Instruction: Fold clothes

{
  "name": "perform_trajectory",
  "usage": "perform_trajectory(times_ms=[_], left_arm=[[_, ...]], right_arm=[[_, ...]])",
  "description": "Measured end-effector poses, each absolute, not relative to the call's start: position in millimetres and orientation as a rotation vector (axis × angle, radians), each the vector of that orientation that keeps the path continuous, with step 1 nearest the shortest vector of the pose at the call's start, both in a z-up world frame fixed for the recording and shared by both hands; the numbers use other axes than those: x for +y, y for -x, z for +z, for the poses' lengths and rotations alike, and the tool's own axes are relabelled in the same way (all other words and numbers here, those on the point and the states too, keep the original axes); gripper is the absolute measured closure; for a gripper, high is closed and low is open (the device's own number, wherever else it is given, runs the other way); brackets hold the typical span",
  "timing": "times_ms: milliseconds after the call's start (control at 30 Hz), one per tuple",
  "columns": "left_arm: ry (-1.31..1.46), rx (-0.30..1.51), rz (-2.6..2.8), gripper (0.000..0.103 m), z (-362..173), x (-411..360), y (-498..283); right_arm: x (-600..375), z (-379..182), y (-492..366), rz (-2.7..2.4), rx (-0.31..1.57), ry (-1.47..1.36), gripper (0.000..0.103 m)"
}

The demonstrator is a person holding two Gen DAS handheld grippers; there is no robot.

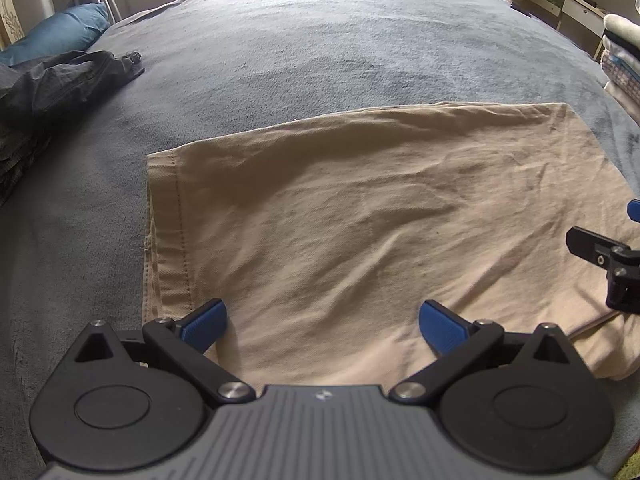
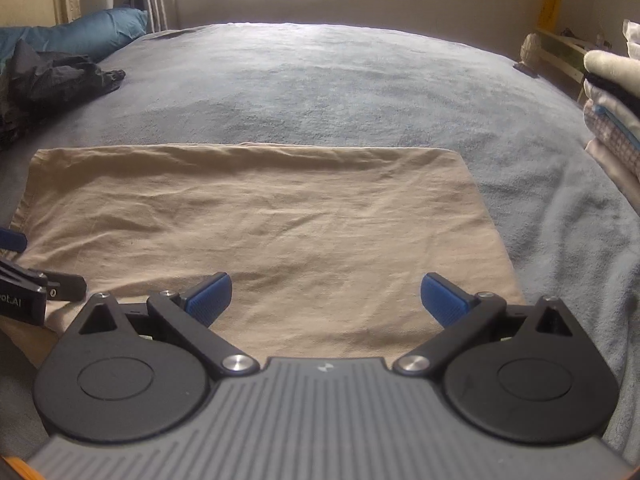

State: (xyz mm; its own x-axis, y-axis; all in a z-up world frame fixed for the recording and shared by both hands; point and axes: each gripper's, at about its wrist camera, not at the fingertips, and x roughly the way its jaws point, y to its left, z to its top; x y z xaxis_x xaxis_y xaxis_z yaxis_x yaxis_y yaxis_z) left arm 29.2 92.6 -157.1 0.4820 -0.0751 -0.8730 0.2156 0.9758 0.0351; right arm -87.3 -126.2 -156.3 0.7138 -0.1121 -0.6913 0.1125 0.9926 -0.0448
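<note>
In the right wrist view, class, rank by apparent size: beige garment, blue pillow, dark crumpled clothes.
1. beige garment, clearly largest, though nearest the camera.
2-3. blue pillow and dark crumpled clothes: similar, both cut off by the frame; unranked.

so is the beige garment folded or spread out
Folded: the beige garment lies as a flat rectangle on the bed, with layered edges at its hemmed end.

Tan garment (image 1: 360, 216) lies folded flat on the bed, a rough rectangle, wrinkled across its top face. In my left view a stitched hem runs along its 9 o'clock edge; more layers show under its 4 o'clock corner. Dark clothes (image 1: 52, 84) sit crumpled at 10 o'clock. Folded stack (image 2: 612, 112) at 2 o'clock.
</note>
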Motion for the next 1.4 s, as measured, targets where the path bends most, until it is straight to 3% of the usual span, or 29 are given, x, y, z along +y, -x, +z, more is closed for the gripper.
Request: perform_trajectory(times_ms=[233, 733, 833, 933, 1133, 1333, 1400], left_arm=[[-0.149, 1.047, -0.182, 0.000, -158, 93, -29], [-0.240, 0.967, -0.227, 0.000, -150, 94, -15], [-0.232, 0.927, -0.253, 0.000, -144, 97, -11], [-0.224, 0.872, -0.281, 0.000, -138, 97, -8], [-0.181, 0.817, -0.338, 0.001, -143, 92, -19], [-0.165, 0.853, -0.301, 0.005, -158, 97, -34], [-0.160, 0.860, -0.293, 0.005, -161, 100, -34]], right_arm=[[-120, -175, 87, -0.070, 0.800, 0.037, 0.010], [-124, -177, 87, -0.050, 0.803, 0.008, 0.010], [-127, -168, 90, -0.028, 0.789, 0.014, 0.021], [-144, -142, 97, -0.027, 0.708, -0.008, 0.021], [-236, -113, 87, -0.088, 0.627, -0.191, 0.021], [-314, -141, 52, 0.011, 0.736, -0.528, 0.023], [-327, -157, 43, 0.026, 0.767, -0.614, 0.028]])
